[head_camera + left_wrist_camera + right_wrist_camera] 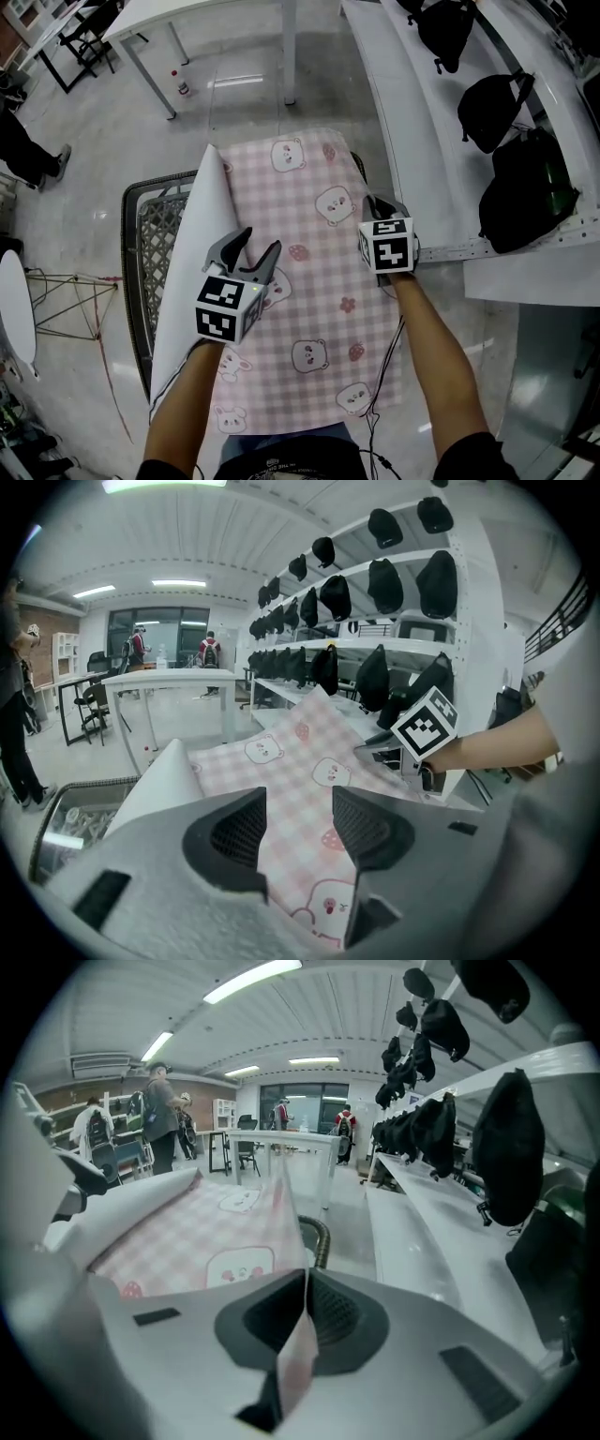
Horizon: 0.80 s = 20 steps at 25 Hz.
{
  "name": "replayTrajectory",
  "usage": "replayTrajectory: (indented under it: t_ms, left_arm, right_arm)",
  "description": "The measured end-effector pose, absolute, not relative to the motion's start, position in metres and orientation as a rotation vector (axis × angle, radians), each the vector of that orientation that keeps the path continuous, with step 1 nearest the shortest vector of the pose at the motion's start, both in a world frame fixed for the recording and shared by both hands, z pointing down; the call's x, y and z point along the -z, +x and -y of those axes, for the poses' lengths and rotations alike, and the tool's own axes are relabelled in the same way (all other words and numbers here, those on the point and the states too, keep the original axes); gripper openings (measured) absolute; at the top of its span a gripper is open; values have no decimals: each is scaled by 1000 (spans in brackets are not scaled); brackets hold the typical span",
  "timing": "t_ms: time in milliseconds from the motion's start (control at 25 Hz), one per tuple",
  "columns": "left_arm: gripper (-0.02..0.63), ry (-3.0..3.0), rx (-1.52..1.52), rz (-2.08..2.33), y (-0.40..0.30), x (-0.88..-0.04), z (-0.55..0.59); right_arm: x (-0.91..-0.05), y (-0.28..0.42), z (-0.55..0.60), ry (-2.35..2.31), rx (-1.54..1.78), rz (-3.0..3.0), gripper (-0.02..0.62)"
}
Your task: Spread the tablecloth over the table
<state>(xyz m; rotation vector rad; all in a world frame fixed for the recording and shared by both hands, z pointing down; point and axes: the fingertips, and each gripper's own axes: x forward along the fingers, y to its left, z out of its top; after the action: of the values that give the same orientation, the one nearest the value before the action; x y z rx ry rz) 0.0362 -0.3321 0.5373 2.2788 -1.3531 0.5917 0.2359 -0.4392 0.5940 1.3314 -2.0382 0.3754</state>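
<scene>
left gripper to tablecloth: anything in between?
Nothing visible. The left gripper hangs open right above the tablecloth, beside its folded-over white flap. The right gripper is shut on the cloth's right edge.

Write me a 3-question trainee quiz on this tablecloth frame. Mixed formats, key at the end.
1. True or false: the right gripper has its jaws shut on the edge of the tablecloth.
2. The left gripper has its jaws: A) open, above the tablecloth; B) shut on the tablecloth; C) shut and empty.
3. Fill in: the tablecloth's left edge is turned up, showing a ____ underside.
Key: 1 true; 2 A; 3 white.
</scene>
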Motion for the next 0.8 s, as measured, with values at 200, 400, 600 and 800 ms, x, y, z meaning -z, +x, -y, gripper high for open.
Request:
replayTrajectory:
  t_ms: [200,400,600,800]
  left_arm:
    - [218,2274,-603,1342,40,-543,334]
    - [219,2272,-617,1336,39,-543,332]
    - [219,2268,-614,1353,31,-533,326]
    - [221,2284,-598,1389,16,-512,316]
  right_arm:
    - [-600,241,445,1364,-337,2014,30]
    - [-594,244,444,1394,-355,2000,72]
    - [-577,250,437,1421,-343,1991,153]
    - [-544,242,423,1432,-315,2024,166]
